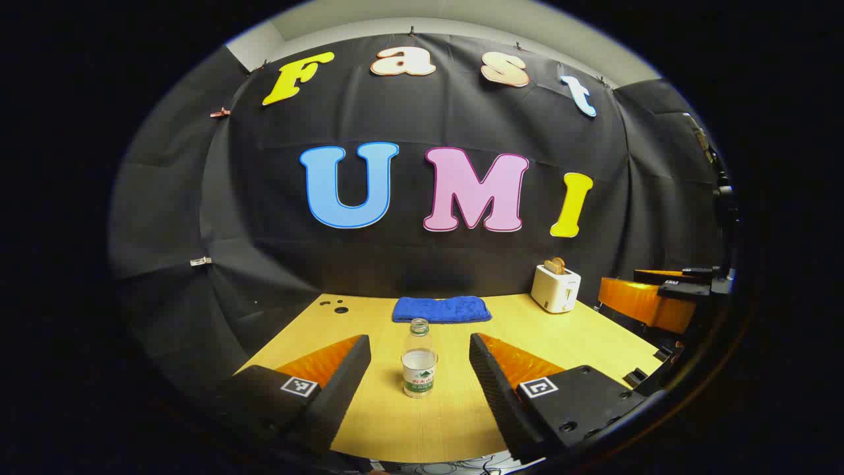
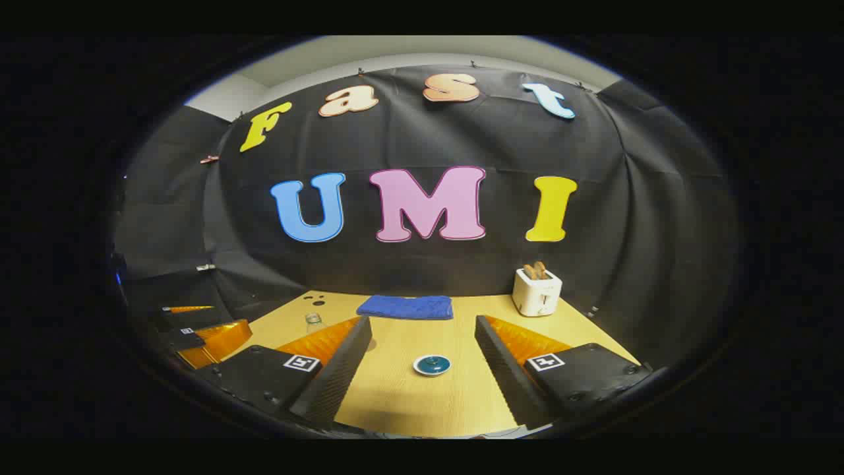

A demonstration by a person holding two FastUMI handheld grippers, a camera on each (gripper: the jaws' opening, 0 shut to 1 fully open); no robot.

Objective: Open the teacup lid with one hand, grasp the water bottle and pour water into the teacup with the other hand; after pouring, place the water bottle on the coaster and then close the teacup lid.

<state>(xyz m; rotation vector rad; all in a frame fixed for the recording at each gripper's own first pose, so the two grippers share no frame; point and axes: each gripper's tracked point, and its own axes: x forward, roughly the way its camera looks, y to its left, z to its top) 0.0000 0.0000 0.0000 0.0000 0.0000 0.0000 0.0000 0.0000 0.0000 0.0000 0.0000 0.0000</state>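
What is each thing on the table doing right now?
water bottle: upright, part full, cap off.
teacup: lid on.
toaster: toast sticking up.
blue cloth: folded flat at the back.
left gripper: open, empty.
right gripper: open, empty.

- The right gripper (image 2: 422, 369) hovers with jaws wide apart above the counter (image 2: 455, 402).
- A blue-lidded teacup (image 2: 432, 364) sits between them.
- Blue towel (image 2: 405, 307) and toaster (image 2: 537, 291) stand behind.
- The water bottle (image 2: 314, 322) pokes up left.
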